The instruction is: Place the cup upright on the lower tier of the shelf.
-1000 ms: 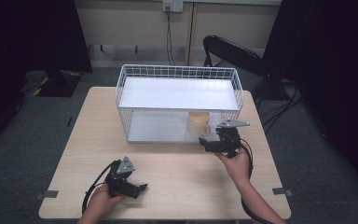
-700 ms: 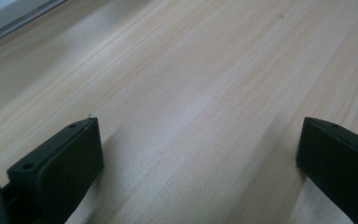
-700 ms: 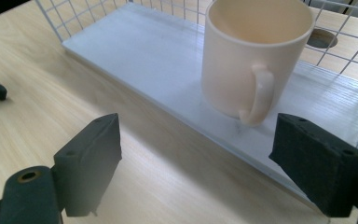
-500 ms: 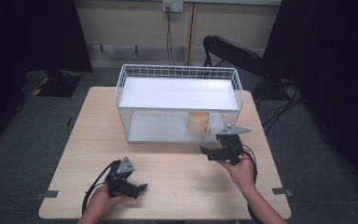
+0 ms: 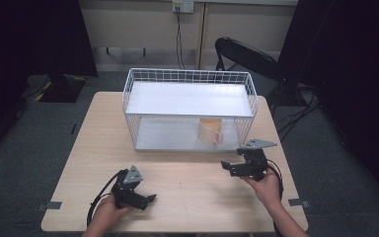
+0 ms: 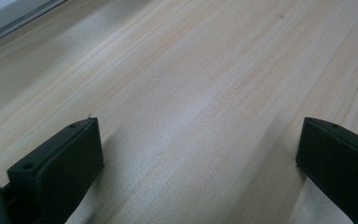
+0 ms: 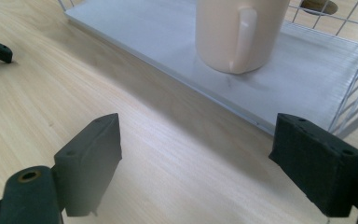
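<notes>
Mug (image 7: 239, 35) upright on rack's lower shelf (image 7: 168, 42), handle facing out | right gripper (image 7: 196, 154) nearer, jaws wide, empty, mug dead ahead | left gripper (image 6: 196, 154) agape, empty.

Wooden table (image 5: 187, 182) — wire rack (image 5: 190, 106) on it.

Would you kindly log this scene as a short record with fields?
surface: light wooden table
rack: white wire shelf rack, two tiers
mug: beige ceramic mug, upright on the lower shelf, handle toward the person
right gripper: open, empty, near the rack's front, facing the mug
left gripper: open, empty, low over the table
</notes>
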Available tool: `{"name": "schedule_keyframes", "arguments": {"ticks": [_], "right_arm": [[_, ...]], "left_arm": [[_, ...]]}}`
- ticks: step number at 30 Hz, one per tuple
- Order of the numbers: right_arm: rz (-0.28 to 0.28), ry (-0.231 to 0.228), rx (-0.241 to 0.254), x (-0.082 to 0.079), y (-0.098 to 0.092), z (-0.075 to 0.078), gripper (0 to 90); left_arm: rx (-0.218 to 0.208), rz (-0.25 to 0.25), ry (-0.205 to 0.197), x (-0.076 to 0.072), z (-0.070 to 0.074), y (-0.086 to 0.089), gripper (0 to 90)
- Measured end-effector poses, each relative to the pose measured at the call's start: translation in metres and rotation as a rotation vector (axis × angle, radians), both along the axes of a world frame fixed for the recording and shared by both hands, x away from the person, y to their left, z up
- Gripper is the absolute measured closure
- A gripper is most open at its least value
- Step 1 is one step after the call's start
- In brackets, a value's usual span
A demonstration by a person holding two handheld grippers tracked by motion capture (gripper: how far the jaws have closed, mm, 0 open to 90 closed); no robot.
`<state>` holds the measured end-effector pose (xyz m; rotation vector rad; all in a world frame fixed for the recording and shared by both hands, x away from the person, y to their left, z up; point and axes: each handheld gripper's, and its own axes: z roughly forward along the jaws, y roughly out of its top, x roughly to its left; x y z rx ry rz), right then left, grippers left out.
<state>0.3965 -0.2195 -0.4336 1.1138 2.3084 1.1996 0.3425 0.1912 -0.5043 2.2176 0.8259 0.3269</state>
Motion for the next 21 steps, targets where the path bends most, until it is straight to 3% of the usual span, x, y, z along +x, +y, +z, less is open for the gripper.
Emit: {"name": "schedule_keyframes", "arguments": {"ticks": [21], "right_arm": [[-0.005,0.013,-0.001,-0.015,-0.029,-0.012,15.0]], "left_arm": [[0.000,0.000,0.000,0.000,0.000,0.000,0.0]]}}
